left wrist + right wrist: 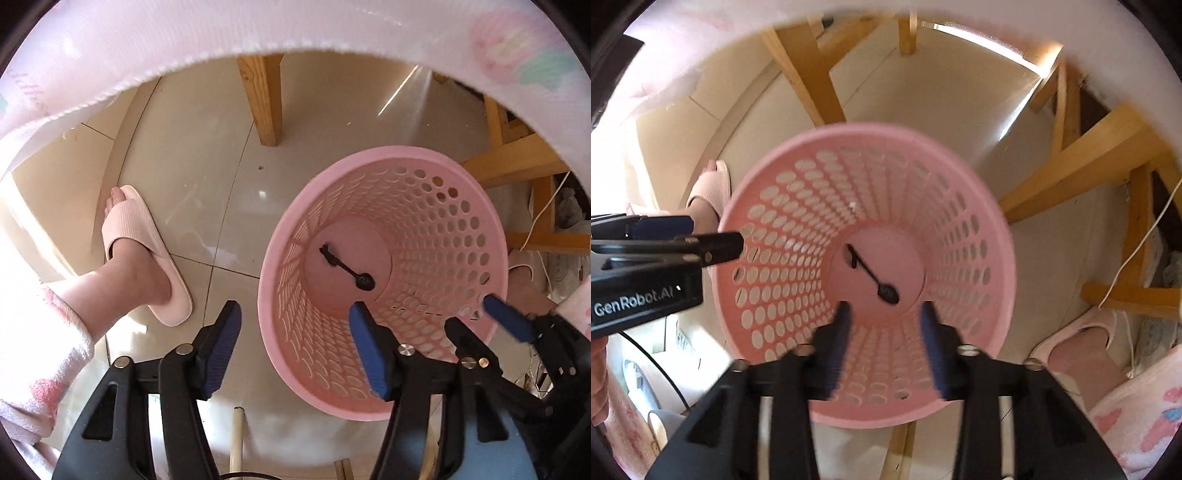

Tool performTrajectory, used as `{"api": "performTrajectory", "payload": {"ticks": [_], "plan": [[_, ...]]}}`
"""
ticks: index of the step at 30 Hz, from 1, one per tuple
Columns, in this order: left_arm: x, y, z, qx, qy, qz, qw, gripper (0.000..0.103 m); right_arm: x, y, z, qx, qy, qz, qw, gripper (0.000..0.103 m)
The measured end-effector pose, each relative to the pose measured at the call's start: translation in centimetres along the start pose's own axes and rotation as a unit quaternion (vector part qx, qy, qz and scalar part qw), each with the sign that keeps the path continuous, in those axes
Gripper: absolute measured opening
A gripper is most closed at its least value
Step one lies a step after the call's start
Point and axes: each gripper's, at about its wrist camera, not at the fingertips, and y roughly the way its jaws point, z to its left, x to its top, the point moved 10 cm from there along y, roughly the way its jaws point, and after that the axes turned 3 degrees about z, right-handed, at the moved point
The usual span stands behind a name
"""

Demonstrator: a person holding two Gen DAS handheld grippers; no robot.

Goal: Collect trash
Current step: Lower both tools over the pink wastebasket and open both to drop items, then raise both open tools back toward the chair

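Observation:
A pink perforated basket (373, 152) (875, 130) stands on the tiled floor, and I look straight down into it. A black plastic spoon (347, 270) (873, 275) lies on its solid bottom. My left gripper (295, 314) is open over the basket's left rim, one finger outside it and one over the inside, nothing between them. My right gripper (886, 310) is open above the basket's near wall and holds nothing. In the left wrist view the right gripper (474, 314) shows at the basket's right rim. In the right wrist view the left gripper (716, 232) reaches in from the left.
Wooden table legs (264, 99) and braces (1082, 162) stand beyond and right of the basket. A person's foot in a pink slipper (147, 254) is on the floor to the left, another slipper (1082, 332) to the right. A white cable (1137, 247) hangs at the right. Pink cloth (258, 26) covers the top.

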Motion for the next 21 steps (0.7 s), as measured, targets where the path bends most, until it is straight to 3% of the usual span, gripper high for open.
{"api": "performTrajectory", "payload": {"ticks": [6, 13, 17, 19, 21], "plan": [[0.0, -1.4, 1.0, -0.034, -0.026, 0.002, 0.9991, 0.063, 0.9, -2.9, 0.1, -0.013, -0.009, -0.039, 0.999, 0.051], [0.9, -4.7, 1.6, -0.021, -0.032, -0.053, 0.9979, 0.063, 1.7, -8.5, 0.4, -0.004, -0.008, -0.105, 0.994, 0.052], [1.5, -6.5, 2.2, -0.021, -0.039, -0.085, 0.9954, 0.064, 2.7, -12.0, -0.2, -0.031, -0.004, -0.168, 0.985, 0.066], [1.8, -7.1, 2.5, -0.016, -0.039, -0.097, 0.9944, 0.065, 3.2, -13.5, -0.6, -0.049, 0.0, -0.198, 0.979, 0.068], [2.1, -7.7, 2.9, -0.007, -0.04, -0.109, 0.9932, 0.065, 3.5, -14.4, -0.5, -0.036, 0.003, -0.206, 0.978, 0.068]]}}
